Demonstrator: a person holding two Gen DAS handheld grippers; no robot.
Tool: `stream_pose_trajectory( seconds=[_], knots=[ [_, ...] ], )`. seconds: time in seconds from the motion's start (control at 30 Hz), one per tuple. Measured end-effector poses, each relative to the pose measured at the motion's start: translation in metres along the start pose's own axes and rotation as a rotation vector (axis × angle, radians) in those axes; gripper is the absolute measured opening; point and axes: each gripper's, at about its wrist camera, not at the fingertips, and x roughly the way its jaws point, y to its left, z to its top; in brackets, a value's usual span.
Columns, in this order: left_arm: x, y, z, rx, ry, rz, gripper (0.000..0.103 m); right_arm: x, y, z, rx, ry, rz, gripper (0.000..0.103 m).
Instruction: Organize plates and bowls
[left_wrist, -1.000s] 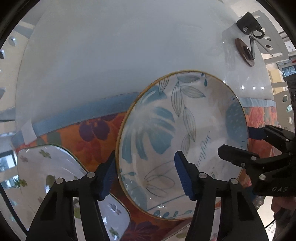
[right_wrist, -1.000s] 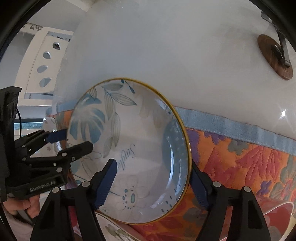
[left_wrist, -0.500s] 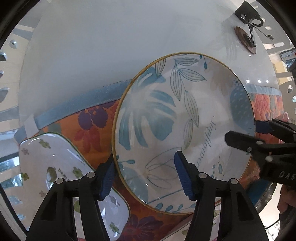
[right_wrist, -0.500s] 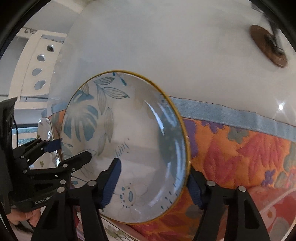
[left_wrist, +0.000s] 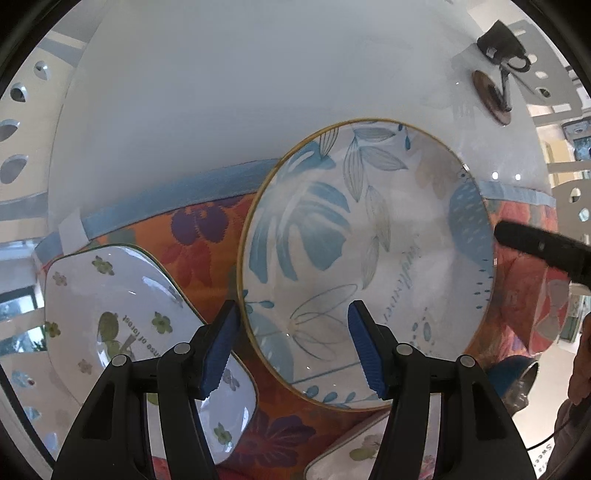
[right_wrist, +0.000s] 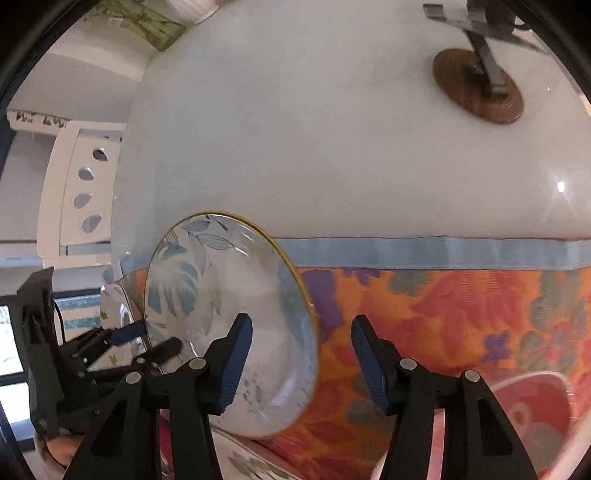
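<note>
The left tool (left_wrist: 292, 314) is half open and clamped on the plate (left_wrist: 369, 240): one blue pad sits outside the near left rim and the other inside the well. The right wrist view shows the same grip from the side, one finger behind the rim and one in front. The plate is round with blue leaves and a gold edge. It is held tilted above the floral mat (left_wrist: 207, 236), with its far edge over the mat's blue border and the white counter (left_wrist: 221, 92). The right tool (right_wrist: 301, 325) is also half open and its jaws have just been closing. The plate's right rim shows between its fingers, but no pad presses on it. From the left wrist view, one blurred finger lies just beside that rim. To the plate's left, a square dish (left_wrist: 110, 295) lies on the mat close to the left tool's outer finger. Another flowered dish (left_wrist: 369, 443) shows at the bottom edge, partly under the plate. A red bowl (right_wrist: 528, 413) sits near the right tool's right finger. Beyond the border the counter is bare up to a stand (right_wrist: 476, 88) on a brown disc, well apart at the far right.
</note>
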Motion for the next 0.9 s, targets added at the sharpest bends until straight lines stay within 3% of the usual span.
stream_pose_trajectory(
  seconds=[0.1, 0.43, 0.6, 0.7, 0.9],
  knots=[
    [0.008, -0.002, 0.002, -0.006, 0.021, 0.010, 0.057, 0.007, 0.002, -0.004, -0.014, 0.052, 0.013, 0.055],
    [0.017, -0.010, 0.001, 0.004, 0.011, 0.008, 0.058, 0.041, 0.035, -0.005, -0.130, 0.139, -0.159, 0.057],
    [0.015, -0.004, -0.005, 0.027, 0.007, -0.007, 0.058, 0.044, 0.049, -0.009, -0.162, 0.133, -0.180, 0.058],
    [0.016, -0.004, -0.006, 0.028, 0.006, -0.011, 0.059, 0.061, 0.046, -0.008, -0.132, 0.166, -0.149, 0.062],
    [0.013, 0.003, -0.008, -0.007, -0.009, -0.021, 0.059, 0.051, 0.036, -0.004, -0.071, 0.113, -0.067, 0.065]
  ],
)
